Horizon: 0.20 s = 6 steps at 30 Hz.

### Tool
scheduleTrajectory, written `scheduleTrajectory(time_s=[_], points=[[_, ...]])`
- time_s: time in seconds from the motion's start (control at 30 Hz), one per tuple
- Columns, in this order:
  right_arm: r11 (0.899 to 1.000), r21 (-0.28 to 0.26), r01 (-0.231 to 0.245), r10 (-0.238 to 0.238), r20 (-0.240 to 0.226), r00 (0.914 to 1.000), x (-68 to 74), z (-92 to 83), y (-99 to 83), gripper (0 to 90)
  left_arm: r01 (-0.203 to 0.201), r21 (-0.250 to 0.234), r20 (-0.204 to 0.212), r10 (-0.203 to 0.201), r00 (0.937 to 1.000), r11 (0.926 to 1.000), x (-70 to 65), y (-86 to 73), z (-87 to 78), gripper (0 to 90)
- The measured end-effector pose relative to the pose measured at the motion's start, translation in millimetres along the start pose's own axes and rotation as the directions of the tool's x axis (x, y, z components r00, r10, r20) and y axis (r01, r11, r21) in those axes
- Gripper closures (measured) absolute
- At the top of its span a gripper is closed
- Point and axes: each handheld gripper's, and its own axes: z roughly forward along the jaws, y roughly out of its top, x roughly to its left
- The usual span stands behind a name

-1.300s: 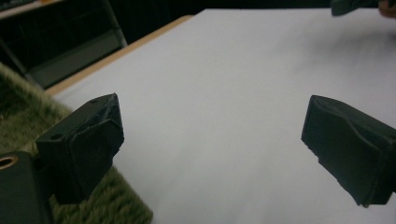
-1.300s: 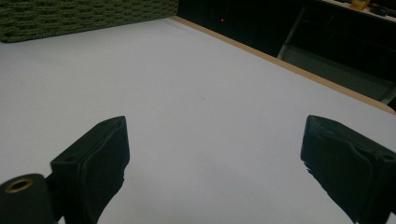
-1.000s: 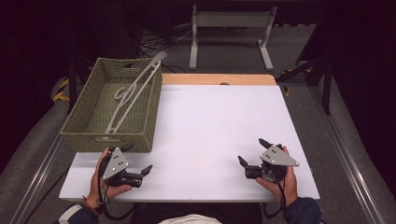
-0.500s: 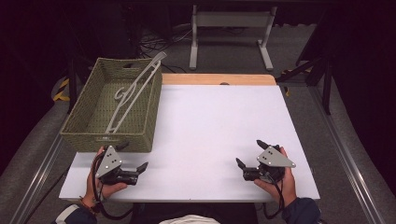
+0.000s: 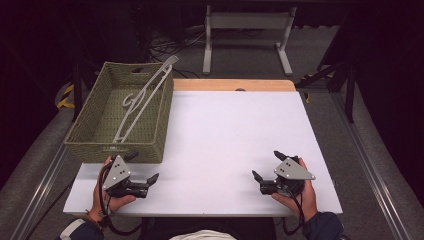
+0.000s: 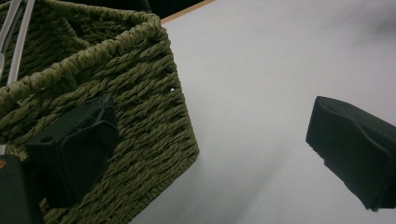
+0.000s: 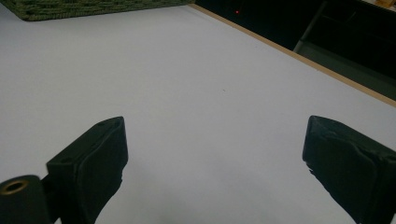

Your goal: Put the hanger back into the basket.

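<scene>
An olive woven basket (image 5: 95, 127) stands at the table's left, and a pale clothes hanger (image 5: 142, 97) lies slanted inside it with one end over the far rim. My left gripper (image 5: 144, 167) rests at the table's front left, just before the basket's near right corner, open with nothing between its jaws. The left gripper view has the basket (image 6: 107, 79) behind the left jaw, a strip of the hanger (image 6: 18, 42) at the top left, and the gripper (image 6: 210, 126) open over bare table. My right gripper (image 5: 266, 164) sits at the front right, open and holding nothing (image 7: 215, 140).
The white table top (image 5: 235, 135) has a wooden strip (image 5: 230, 85) along its far edge. Beyond it a metal stand (image 5: 247, 35) rises from the dark floor. The basket's edge (image 7: 70, 9) lies far off in the right gripper view.
My left gripper has crept a little closer to the basket's front corner. The right gripper has barely shifted. Both stay open.
</scene>
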Motion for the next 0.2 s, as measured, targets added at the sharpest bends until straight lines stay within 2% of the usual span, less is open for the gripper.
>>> scheduleTrajectory(time_s=[0.2], points=[[1.000,0.002,-0.001,0.001,-0.003,1.0000,-1.3,-1.0,-0.5,7.5,-0.008,0.007,-0.007,0.008,0.9999,0.9999,0.7,0.7,0.4,2.6]])
